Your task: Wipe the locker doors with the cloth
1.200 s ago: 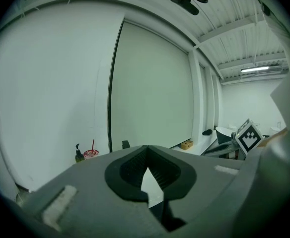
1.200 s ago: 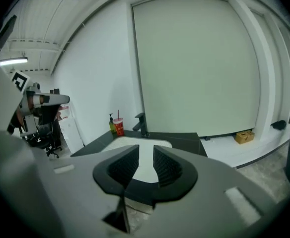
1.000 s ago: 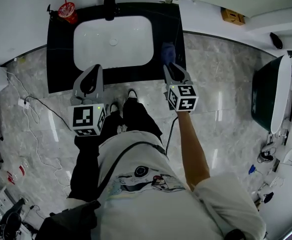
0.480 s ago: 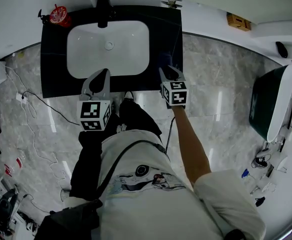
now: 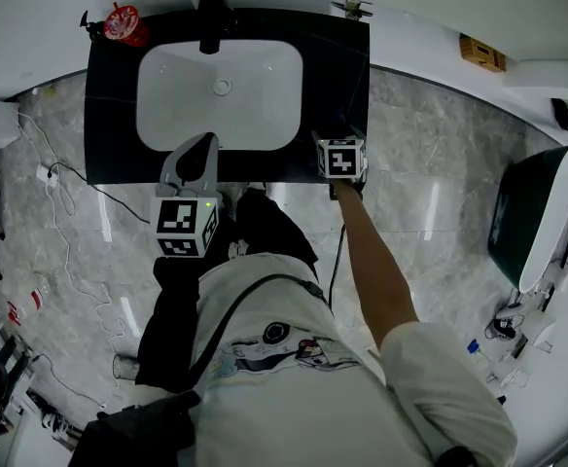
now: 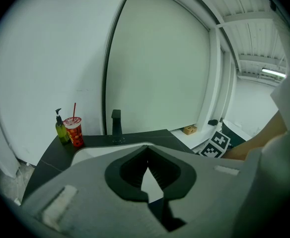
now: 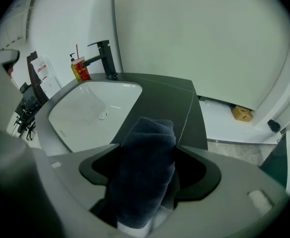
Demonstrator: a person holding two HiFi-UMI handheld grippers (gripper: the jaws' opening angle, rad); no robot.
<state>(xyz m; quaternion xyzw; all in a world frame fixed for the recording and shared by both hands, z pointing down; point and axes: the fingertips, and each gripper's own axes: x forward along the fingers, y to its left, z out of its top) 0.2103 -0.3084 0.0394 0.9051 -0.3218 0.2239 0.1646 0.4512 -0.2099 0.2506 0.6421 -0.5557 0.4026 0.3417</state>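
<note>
**Cloth sitting in loosened right tongs at the sink**

Two grippers are working here, side by side at the black counter [image 5: 333,76]. The right gripper [image 7: 148,147] is pointing down at the counter's front right corner. Its jaws have just been opening and are standing wide, released, with the one dark cloth [image 7: 145,177] upright between them.

The left gripper [image 6: 147,148] is showing its jaw tips clenched together, with nothing between them.

I'm counting one white sink [image 5: 167,66], one black tap [image 5: 212,13], one red cup [image 6: 74,132] with a straw, one green bottle [image 6: 61,130] and one small brown box [image 5: 482,53].

The head view is hiding the cloth under the right gripper; only the right gripper view is showing it. The cup's print is too small to read.
</note>
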